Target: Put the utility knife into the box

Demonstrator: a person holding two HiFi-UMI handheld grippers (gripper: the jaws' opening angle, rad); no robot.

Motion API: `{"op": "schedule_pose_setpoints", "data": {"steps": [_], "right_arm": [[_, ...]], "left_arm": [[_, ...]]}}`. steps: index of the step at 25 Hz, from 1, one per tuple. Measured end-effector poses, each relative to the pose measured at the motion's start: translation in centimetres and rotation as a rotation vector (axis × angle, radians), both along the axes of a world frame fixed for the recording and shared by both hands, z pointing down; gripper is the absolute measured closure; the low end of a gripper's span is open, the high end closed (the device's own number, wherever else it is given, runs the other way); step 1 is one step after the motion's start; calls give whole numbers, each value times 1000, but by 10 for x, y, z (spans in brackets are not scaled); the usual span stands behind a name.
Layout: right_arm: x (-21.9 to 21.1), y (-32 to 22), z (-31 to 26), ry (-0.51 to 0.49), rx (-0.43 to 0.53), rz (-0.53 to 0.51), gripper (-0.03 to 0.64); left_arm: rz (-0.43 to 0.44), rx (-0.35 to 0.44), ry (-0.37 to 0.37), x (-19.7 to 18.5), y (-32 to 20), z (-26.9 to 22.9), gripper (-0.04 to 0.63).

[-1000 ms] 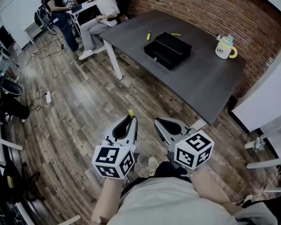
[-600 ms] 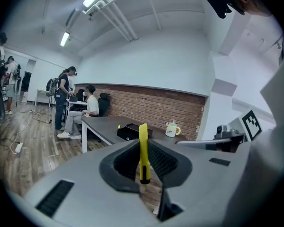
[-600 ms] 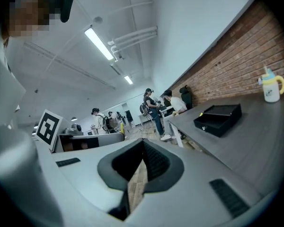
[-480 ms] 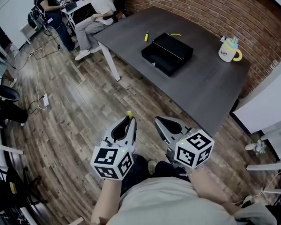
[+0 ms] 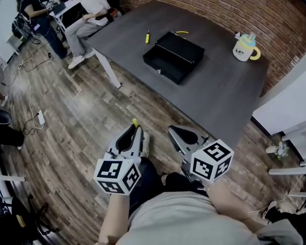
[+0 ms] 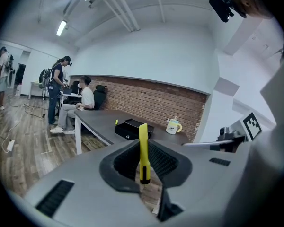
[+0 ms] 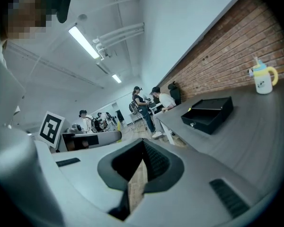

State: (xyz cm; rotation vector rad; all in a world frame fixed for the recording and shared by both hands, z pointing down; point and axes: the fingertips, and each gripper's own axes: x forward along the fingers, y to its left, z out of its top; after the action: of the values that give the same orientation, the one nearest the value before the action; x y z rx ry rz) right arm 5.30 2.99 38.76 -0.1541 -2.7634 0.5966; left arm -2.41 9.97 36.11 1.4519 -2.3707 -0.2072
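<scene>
A yellow utility knife [image 6: 143,150] stands upright between the jaws of my left gripper [image 6: 143,161], which is shut on it. Its tip pokes out above the left gripper [image 5: 134,130] in the head view. The open black box [image 5: 173,56] sits on the dark grey table [image 5: 219,96], well ahead of both grippers, and appears too as the black box [image 7: 209,114] in the right gripper view. My right gripper [image 5: 174,134] is held beside the left one over the wooden floor, shut and empty.
A second small yellow tool [image 5: 147,35] lies on the table left of the box. A white mug with a yellow handle [image 5: 243,47] stands at the far right by the brick wall. People [image 5: 84,14] are at a desk at the back left. Cables cross the floor at left.
The table and box have drawn nearer and shifted left in the head view. Both grippers keep the same pose, the left still holding the knife.
</scene>
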Motion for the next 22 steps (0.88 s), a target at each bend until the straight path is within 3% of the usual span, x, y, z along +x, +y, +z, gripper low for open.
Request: {"op": "schedule_pose_setpoints", "data": {"steps": [7, 14, 22], "right_arm": [[-49, -30, 14, 7, -26, 65, 609], [-133, -77, 9, -8, -29, 175, 609], [-210, -119, 0, -31, -9, 285, 609]], "left_arm": [[42, -13, 25, -71, -33, 18, 529], [145, -40, 6, -155, -79, 16, 529], [268, -12, -7, -230, -130, 3, 529]]}}
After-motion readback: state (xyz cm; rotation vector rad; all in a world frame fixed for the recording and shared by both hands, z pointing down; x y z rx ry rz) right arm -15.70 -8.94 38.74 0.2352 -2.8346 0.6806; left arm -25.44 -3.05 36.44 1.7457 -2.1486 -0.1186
